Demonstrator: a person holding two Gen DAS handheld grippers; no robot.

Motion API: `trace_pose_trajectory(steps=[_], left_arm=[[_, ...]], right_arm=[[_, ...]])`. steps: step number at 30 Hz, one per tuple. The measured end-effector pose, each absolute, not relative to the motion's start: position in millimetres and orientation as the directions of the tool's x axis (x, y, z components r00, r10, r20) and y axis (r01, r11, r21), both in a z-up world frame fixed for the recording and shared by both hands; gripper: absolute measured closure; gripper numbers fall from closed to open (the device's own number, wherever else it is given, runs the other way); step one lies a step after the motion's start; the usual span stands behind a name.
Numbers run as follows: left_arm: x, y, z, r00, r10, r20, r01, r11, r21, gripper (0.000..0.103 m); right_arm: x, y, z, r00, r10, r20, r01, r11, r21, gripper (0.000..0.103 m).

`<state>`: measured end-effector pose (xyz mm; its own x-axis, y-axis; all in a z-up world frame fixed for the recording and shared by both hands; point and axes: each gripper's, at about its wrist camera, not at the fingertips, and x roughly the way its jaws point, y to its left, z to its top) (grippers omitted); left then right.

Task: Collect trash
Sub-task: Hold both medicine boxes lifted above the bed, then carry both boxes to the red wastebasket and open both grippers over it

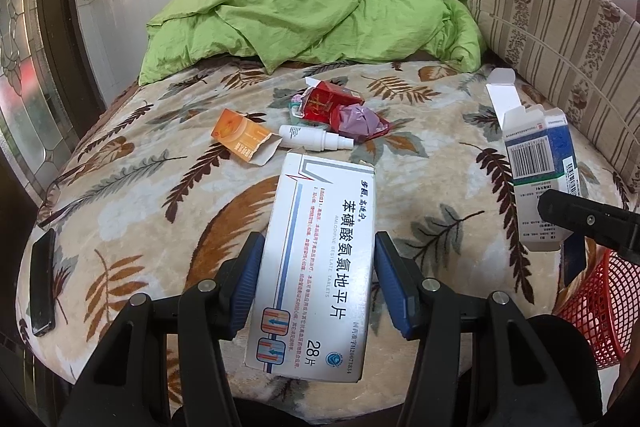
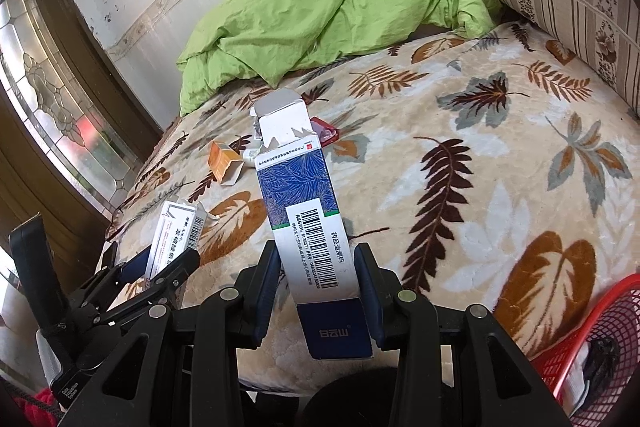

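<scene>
My left gripper (image 1: pixel 316 251) is shut on a white tablet box (image 1: pixel 316 267) with black and red print, lifted above the bed. My right gripper (image 2: pixel 316 259) is shut on a blue-and-white carton (image 2: pixel 308 227) with a barcode and an open top flap. In the left wrist view that carton (image 1: pixel 540 163) hangs at the right in the right gripper's black finger (image 1: pixel 580 215). Further back on the bed lie an orange box (image 1: pixel 244 139), a white spray bottle (image 1: pixel 316 141) and a red crumpled packet (image 1: pixel 340 107). In the right wrist view the white box (image 2: pixel 176 239) shows at the left.
A red mesh basket (image 2: pixel 592 355) stands beside the bed at the lower right, also seen in the left wrist view as the basket (image 1: pixel 596 307). A green quilt (image 1: pixel 304 15) lies at the head. A striped cushion (image 1: pixel 560 39) lines the right side. A black phone (image 1: pixel 42 287) lies at the left edge.
</scene>
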<state>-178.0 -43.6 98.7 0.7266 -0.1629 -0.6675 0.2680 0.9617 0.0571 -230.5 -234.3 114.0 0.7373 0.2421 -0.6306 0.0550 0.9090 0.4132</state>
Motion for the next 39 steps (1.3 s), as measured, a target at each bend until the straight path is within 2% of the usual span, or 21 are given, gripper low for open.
trace_pose_trajectory(steps=[33,39], left_arm=[[-182.7,-68.9,112.9,0.714,-0.220,-0.665,0.334,0.941,0.047,0.049],[-189.9,-86.1,117.6,0.682,-0.305,-0.664,0.419,0.908,0.014,0.049]], right_arm=[[-253.5,-261.2,129.1,0.764,0.226,-0.604,0.101,0.883,0.458,0.063],[-275.6,-286.3,130.4,0.772,0.167,-0.614,0.166,0.878,0.448,0.063]])
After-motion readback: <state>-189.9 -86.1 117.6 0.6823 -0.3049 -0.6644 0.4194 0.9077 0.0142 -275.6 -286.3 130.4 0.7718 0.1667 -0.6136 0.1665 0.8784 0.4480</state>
